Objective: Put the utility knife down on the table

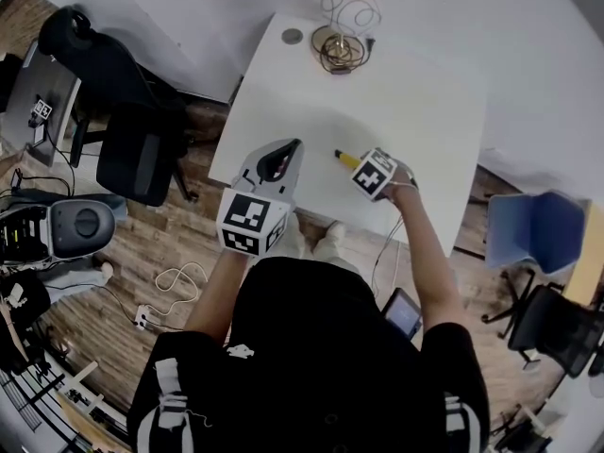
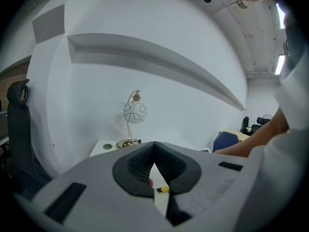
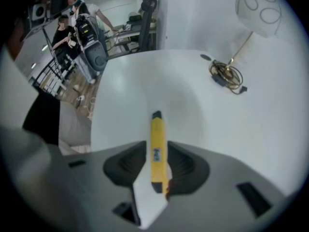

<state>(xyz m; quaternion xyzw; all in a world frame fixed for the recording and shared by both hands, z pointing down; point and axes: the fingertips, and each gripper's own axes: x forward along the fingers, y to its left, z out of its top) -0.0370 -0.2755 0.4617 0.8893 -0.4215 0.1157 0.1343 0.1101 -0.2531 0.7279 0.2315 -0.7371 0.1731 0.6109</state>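
Knife (image 3: 157, 146) is lying flat on the white table (image 1: 415, 102), near its front edge, sitting between the jaws of your right gripper (image 3: 155, 167). You're holding those jaws wide apart, and table is showing beside the knife, so nothing is pinching it. Your left gripper (image 1: 276, 161) is hovering just to its left, jaws meeting at the tips and gripping nothing. A lamp (image 1: 345, 22) is standing at the far edge.
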